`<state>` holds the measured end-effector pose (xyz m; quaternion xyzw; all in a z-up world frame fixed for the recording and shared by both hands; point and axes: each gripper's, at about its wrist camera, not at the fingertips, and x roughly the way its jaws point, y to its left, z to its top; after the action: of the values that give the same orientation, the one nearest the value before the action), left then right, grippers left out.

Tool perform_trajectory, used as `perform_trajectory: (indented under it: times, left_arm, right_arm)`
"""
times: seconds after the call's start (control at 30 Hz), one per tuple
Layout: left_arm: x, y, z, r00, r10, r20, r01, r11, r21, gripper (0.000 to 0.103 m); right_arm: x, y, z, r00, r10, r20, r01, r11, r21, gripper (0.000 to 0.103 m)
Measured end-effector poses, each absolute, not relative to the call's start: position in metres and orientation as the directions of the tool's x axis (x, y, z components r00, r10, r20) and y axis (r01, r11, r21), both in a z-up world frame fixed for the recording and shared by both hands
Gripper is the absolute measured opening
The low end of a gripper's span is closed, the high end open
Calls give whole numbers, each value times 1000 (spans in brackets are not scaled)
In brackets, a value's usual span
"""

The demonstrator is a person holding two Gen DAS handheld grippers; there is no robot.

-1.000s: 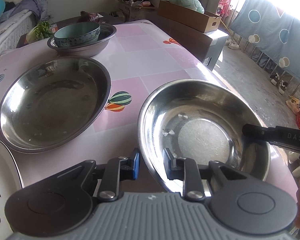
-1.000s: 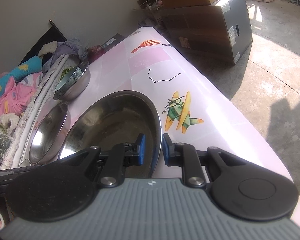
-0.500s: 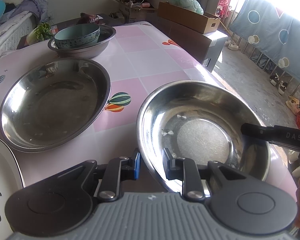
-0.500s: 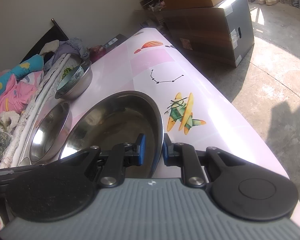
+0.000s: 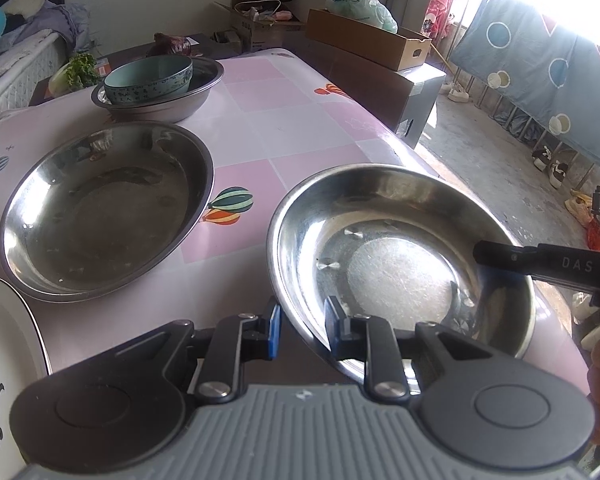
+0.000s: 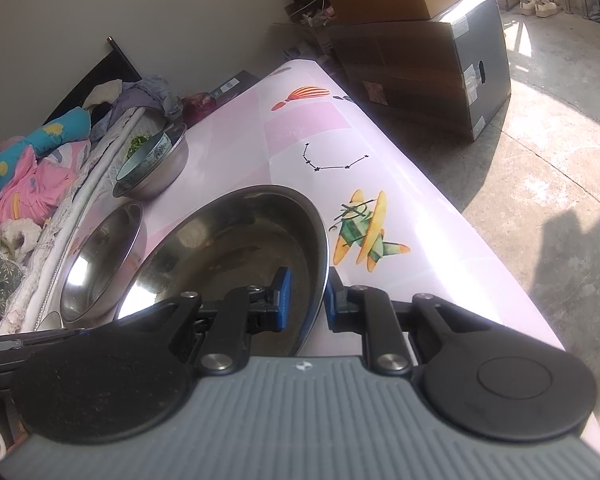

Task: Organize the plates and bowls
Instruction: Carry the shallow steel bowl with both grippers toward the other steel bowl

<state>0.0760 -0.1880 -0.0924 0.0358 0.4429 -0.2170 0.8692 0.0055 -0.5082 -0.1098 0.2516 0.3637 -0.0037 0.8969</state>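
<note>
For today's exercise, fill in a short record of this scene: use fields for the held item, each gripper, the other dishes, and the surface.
held item: steel basin, raised at the table's near edge
left gripper: astride the basin's near rim
right gripper: astride the basin's rim on the opposite side
other dishes: large steel basin; teal bowl inside a far steel basin; white plate at left edge
surface: pink checked table
</note>
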Motion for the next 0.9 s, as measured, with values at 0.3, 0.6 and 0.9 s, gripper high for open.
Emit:
perform_trajectory:
  times: [0.3, 0.6, 0.9]
  left_arm:
    - [65, -179, -96, 461, -395, -795, 435, 881, -185, 24]
    - [76, -172, -92, 501, -404, -766, 423, 886, -190, 24]
    - [85, -175, -100, 493, -402, -772, 411, 889, -200, 23]
  right_arm:
    - [5, -512, -114, 714, 211, -668, 159, 880, 447, 18]
    - [0, -521, -118, 742, 183, -645, 198, 859, 472, 18]
    - [-3, -517, -122, 769, 156, -620, 203, 860, 468, 15]
